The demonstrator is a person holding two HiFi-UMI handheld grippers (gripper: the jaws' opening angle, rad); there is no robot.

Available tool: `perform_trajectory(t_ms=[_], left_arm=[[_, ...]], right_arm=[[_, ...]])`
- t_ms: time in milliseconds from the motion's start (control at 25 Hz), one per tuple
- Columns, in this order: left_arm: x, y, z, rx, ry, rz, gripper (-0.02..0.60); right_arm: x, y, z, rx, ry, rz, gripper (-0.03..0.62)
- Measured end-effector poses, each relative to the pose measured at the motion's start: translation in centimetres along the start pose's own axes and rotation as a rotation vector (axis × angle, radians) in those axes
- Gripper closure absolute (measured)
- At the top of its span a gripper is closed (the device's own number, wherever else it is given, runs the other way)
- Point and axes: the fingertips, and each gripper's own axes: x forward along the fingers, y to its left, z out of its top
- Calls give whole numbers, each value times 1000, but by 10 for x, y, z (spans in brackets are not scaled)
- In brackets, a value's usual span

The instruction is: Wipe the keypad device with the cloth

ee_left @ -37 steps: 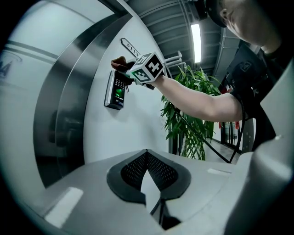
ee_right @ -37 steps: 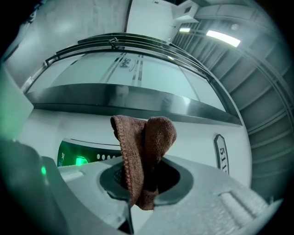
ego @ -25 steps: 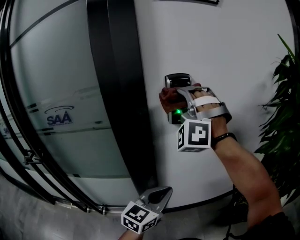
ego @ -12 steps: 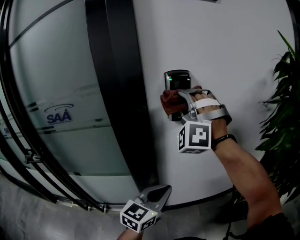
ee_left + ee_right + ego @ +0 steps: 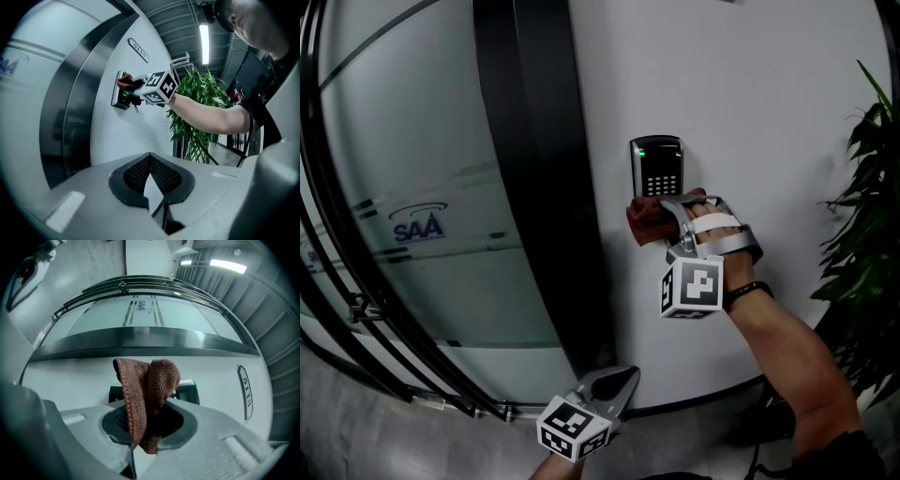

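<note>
Keypad device point(image 5: 657, 169), mounted on the white wall point(image 5: 750, 94), its key grid and green lamp exposed, lying just beyond and above the tips of the right gripper point(image 5: 670, 217); cloth point(image 5: 649, 222), brown and bunched, at the device's lower edge, whether touching it or only the wall below cannot be told from the head view; in the right gripper view the cloth point(image 5: 147, 394) stands up in two folds from between the jaws, which are clamped on its lower part, and hides most of the keypad device point(image 5: 187, 392) behind it; left gripper point(image 5: 614, 382) well below and to the left of the right one, jaws together on nothing, facing the scene from a distance point(image 5: 151, 180); dark door post point(image 5: 534, 187) to the left of both grippers, plant point(image 5: 867, 234) to the right. Likely hazards: the folds are loose above the jaws, so a hard stroke could roll them aside and bring a bare jaw tip against the device face; pressure through the cloth may press keys and enter stray digits; only a small part of the cloth is gripped, so drag on the wall might pull it free; the upper face and lamp could be missed if the stroke is short.
</note>
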Motion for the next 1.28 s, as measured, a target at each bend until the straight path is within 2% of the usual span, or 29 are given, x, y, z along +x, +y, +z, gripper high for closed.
perform_trajectory(t_ms=[200, 560, 880, 1040, 1280], left_arm=[[0, -1, -1, 0, 4, -2, 565], [-2, 0, -1, 2, 5, -2, 565], [-4, 0, 0, 0, 1, 0, 565], [-6, 2, 0, -6, -2, 5, 565], [-9, 6, 0, -9, -5, 15, 565]], right_arm=[[-1, 22, 0, -5, 2, 46, 540], [-6, 45, 1, 23, 1, 68, 540], [-9, 77, 1, 35, 1, 126, 540], [-8, 94, -3, 35, 18, 182, 540], [-12, 94, -5, 74, 20, 215, 540]])
